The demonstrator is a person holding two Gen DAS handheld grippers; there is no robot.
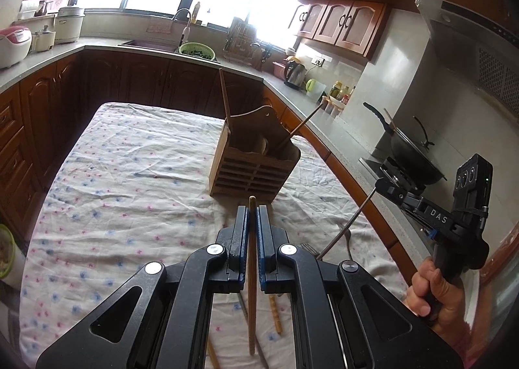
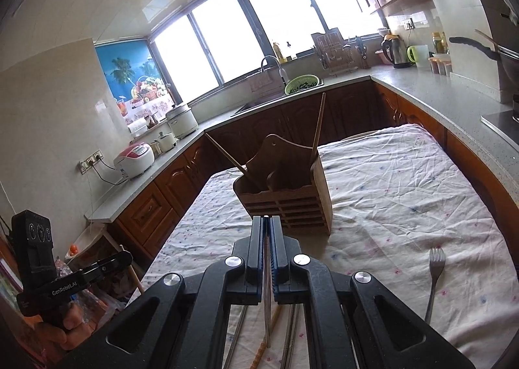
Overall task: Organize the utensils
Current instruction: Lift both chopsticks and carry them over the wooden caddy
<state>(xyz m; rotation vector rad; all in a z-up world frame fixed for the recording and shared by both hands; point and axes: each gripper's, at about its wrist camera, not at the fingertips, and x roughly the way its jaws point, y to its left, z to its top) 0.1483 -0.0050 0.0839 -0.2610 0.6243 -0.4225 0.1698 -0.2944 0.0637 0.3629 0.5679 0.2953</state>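
A wooden utensil holder (image 1: pixel 256 161) stands on the cloth-covered table and also shows in the right wrist view (image 2: pixel 288 197). Two chopsticks (image 1: pixel 224 99) lean out of it. My left gripper (image 1: pixel 252 216) is shut on a wooden chopstick (image 1: pixel 251 288), short of the holder. My right gripper (image 2: pixel 266 226) is shut on a thin metal chopstick (image 2: pixel 267 304), just before the holder; it shows in the left wrist view (image 1: pixel 343 226) too. A metal fork (image 2: pixel 434 275) lies on the cloth at the right. More chopsticks (image 2: pixel 292 330) lie under the grippers.
The table has a flowered white cloth (image 1: pixel 129 190). Counters with wooden cabinets run around it. A wok (image 1: pixel 412 148) sits on the stove at the right. A sink with a green colander (image 1: pixel 197 50) is at the back. Rice cookers (image 2: pixel 134 159) stand at the left.
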